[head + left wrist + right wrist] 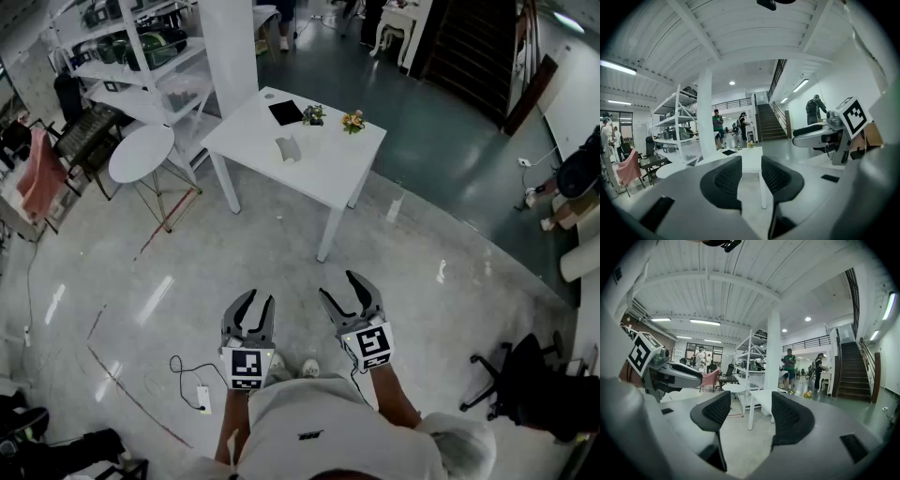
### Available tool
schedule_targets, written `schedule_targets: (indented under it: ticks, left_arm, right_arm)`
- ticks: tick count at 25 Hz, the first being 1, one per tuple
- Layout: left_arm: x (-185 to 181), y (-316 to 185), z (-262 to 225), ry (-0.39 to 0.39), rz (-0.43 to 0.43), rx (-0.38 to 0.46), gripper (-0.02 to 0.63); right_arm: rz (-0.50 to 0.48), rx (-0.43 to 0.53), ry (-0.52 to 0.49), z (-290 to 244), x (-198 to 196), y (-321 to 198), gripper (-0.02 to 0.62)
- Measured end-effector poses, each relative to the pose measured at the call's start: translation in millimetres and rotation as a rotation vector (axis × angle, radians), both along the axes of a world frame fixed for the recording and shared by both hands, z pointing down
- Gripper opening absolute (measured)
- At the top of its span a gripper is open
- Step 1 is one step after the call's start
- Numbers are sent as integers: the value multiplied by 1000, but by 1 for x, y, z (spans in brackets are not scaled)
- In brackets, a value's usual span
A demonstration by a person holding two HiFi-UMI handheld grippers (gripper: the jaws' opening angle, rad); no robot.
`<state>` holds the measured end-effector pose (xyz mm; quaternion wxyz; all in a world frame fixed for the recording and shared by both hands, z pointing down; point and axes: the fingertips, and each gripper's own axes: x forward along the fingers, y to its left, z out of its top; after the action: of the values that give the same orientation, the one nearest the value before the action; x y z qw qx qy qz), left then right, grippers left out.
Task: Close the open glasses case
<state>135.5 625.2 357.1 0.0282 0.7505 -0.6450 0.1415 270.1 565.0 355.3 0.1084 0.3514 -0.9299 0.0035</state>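
White surface (328, 167) well ahead carries what is probably the open glasses case (289, 148), a small pale thing near its middle, with a flat black item (285, 112) and flower sprigs (353, 121) behind it. No step looks done yet. The left gripper (248, 311) and right gripper (350, 296) hang over the floor (187, 272), well apart from the case, jaws apart and empty. Walking up and closing the lid remain.

left gripper (260, 298), right gripper (337, 284): jaws apart
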Motion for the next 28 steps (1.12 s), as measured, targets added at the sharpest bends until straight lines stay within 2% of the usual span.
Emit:
schedule_targets:
  ticks: [5,11,18,28]
  left_arm:
    - [23,3,-1,-11,-9,13,138]
    - [26,-9,2,-9,-27,9,138]
    - [12,-35,8,-13,-32,17,147]
    - [-27,-87,13,-6,-8,9,160]
  right_arm:
    - [-23,-25,-52,2,12,3,273]
    - [-40,-34,-56,6,11,-8,267]
    - [-43,-19,-35,8,-1,-34,255]
    - [-33,-27,-6,13,-38,-80,254]
